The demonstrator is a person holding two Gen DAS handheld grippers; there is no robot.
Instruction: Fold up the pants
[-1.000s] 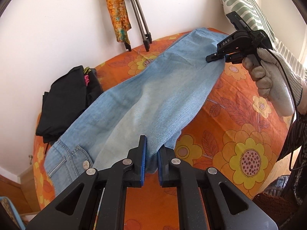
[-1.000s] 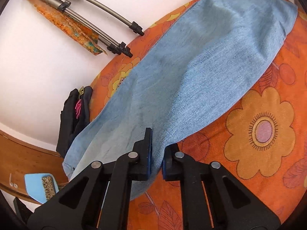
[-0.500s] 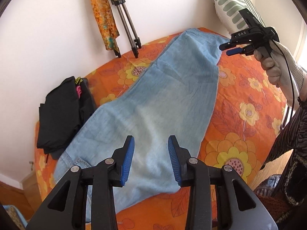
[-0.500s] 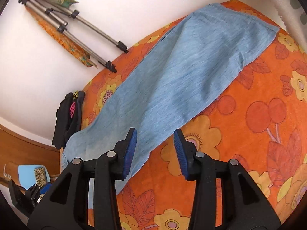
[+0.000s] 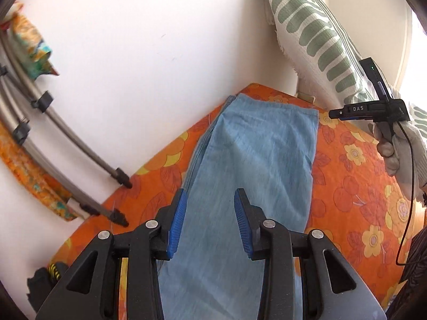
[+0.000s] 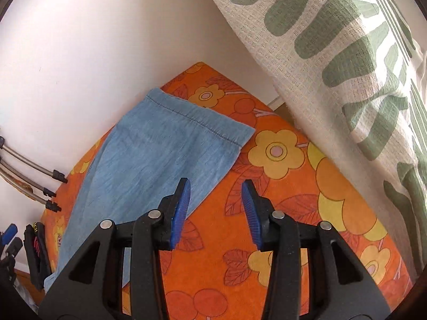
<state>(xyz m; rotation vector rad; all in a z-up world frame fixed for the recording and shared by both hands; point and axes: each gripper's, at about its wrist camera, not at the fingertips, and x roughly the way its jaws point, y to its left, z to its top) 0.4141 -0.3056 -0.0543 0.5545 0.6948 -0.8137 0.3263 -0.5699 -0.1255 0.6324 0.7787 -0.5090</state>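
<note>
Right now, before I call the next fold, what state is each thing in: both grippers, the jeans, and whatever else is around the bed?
left gripper: open, empty, above the jeans.
right gripper: open, empty, near the hem end.
jeans: lying flat on the bedspread, legs stacked, ungripped.
bedspread: spread under the jeans.
curtain: hanging by the bed's corner.
tripod: legs closed, leaning against the wall.
</note>
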